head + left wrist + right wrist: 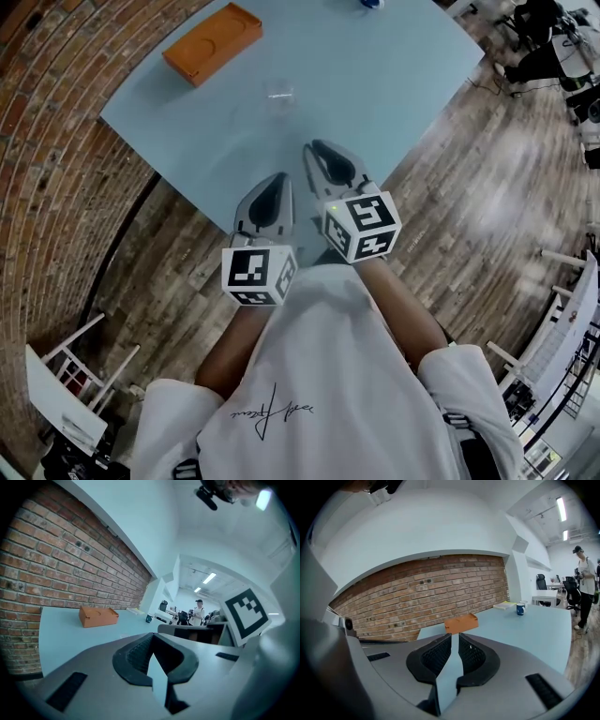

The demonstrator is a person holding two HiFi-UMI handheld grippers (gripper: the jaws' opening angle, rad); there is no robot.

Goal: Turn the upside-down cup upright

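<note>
**Head view:** The cup (pixel 279 94), a small clear one, stands alone on the pale blue table (pixel 394 84), at about 12 o'clock from both grippers and well apart from them. It is too small and glassy to tell which way up it sits, so I judge it is not yet turned. An orange box (pixel 211 42) lies at 10 o'clock from the cup, near the table's far left edge. A blue mug (pixel 370 3) peeks in at the top edge, at 1 o'clock. The left gripper (pixel 279 175) and right gripper (pixel 312 146) hover side by side over the near corner of the table, both pointing toward the cup, the right one slightly ahead.

**Left gripper view:** The left gripper has its jaws drawn together with nothing between them. Over them the orange box sits at 10 o'clock against the brick wall (pixel 56 564), and the blue mug is further back at 12 o'clock. The right gripper's marker cube fills the 3 o'clock side. The cup cannot be made out here.

**Right gripper view:** The right gripper's jaws are likewise closed to a thin slit and hold nothing. The orange box shows just above their tips at 12 o'clock and the blue mug at 2 o'clock. A person (pixel 583 588) stands far off at 3 o'clock. No cup is visible.

**Progress:** Nothing of the task looks done. The reach, the opening of a gripper, the grasp, the flip and the setting down all remain.
</note>
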